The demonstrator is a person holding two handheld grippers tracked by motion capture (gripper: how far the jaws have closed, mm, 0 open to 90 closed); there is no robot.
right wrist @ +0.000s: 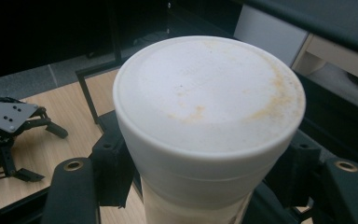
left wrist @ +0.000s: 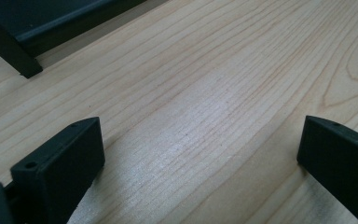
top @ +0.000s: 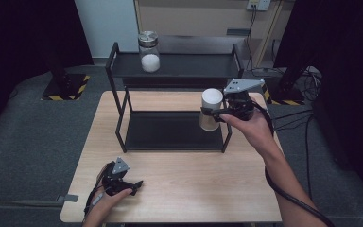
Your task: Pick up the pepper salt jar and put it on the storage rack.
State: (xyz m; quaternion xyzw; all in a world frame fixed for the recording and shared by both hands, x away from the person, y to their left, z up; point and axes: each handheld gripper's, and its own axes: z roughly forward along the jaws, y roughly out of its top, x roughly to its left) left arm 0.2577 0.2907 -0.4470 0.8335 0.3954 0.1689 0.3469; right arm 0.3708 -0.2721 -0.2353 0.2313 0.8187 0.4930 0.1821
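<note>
A jar with a white lid (top: 211, 109) (right wrist: 209, 116) hangs in the air above the right end of the black rack's lower shelf (top: 170, 132). My right gripper (top: 212, 112) (right wrist: 205, 177) is shut on it, its pads pressing both sides just under the lid. A second jar (top: 149, 52), glass with a metal lid and white powder inside, stands on the rack's top shelf (top: 189, 66) at the left. My left gripper (top: 134, 186) (left wrist: 200, 154) rests low over the table's front left, jaws wide apart, with bare wood between them. It appears again in the right gripper view as the left gripper (right wrist: 14, 140).
The black two-level rack (top: 118, 94) stands at the back of the wooden table (top: 194, 189). Its front left foot (left wrist: 25, 63) shows in the left gripper view. Black cables (top: 288, 194) trail from the right hand over the table's right edge.
</note>
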